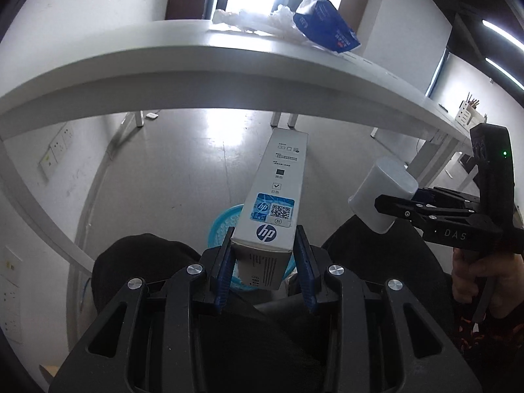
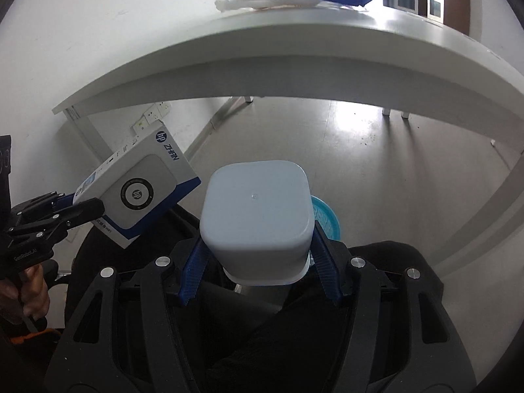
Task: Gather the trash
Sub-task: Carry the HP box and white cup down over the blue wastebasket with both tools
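Trash in hand on both sides. HP box (image 1: 278,193), white with a blue label, is clamped at its near end between the blue pads of the left gripper (image 1: 264,258); it juts forward and up from the jaws, below the edge of the worktop (image 1: 183,65). The right wrist view shows the same box (image 2: 144,190) at the left, tilted, with a round printed device on its broad face.

White plastic cup (image 2: 255,219), square with rounded corners, sits bottom-forward in the right gripper (image 2: 258,268), blue pads pressing on its two sides near the rim. From the left wrist view the cup (image 1: 381,193) is held to the right of the box, apart from it.

Below both, on the grey floor, a light blue basket (image 1: 222,226) is partly hidden by the box; its rim (image 2: 327,219) also shows behind the cup.

On the worktop above: a blue packet (image 1: 324,26) and crumpled white plastic (image 1: 258,21) beside it, touching. Dark trouser legs fill the lower frames. A hand (image 1: 475,278) grips the right handle.
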{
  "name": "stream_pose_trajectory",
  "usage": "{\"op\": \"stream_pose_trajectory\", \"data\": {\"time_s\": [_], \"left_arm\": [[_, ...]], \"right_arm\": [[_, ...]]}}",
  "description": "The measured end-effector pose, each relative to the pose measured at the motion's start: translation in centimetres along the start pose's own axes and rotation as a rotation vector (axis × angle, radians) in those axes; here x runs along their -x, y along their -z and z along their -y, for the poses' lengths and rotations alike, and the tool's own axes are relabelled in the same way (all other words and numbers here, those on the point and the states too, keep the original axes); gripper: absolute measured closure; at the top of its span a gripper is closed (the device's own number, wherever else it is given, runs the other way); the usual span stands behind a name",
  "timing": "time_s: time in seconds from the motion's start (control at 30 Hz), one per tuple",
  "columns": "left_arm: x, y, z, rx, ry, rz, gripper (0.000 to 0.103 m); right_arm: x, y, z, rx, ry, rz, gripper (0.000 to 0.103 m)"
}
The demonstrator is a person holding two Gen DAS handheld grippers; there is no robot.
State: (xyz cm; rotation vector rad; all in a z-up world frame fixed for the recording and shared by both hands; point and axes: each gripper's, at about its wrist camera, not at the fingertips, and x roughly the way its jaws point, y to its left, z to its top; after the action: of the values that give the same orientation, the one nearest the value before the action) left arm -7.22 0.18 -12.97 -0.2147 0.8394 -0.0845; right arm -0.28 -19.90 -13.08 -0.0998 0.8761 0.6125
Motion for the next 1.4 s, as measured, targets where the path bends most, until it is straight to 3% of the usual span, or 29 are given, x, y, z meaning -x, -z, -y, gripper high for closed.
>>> {"op": "stream_pose_trajectory", "data": {"time_s": [0.2,0.67,0.93,1.13,1.4], "left_arm": [[-5.4,-0.6,-0.3,0.035,0.020,-0.083,0.069],[-15.9,-2.0,-2.1,0.107,-0.055,-0.294,0.069],[-19.8,-2.6,-3.8,0.193,-0.068,-0.333,0.069],[-22.8,-3.1,-4.7,0.232,-0.105,-0.369,0.069],[-24.9,-3.1,-5.8,0.292,-0.081,-0.424,0.069]], "right_arm": [[-2.9,-0.2,1.1,-0.020,0.031,-0.036,0.047],[-11.4,-0.5,4.5,-0.097,0.067,-0.189,0.047],[-14.4,-0.5,4.8,-0.090,0.117,-0.247,0.047],[-17.3,-0.7,5.9,-0.132,0.095,-0.320,0.047],[-19.4,-0.8,5.8,-0.118,0.091,-0.362,0.047]]}}
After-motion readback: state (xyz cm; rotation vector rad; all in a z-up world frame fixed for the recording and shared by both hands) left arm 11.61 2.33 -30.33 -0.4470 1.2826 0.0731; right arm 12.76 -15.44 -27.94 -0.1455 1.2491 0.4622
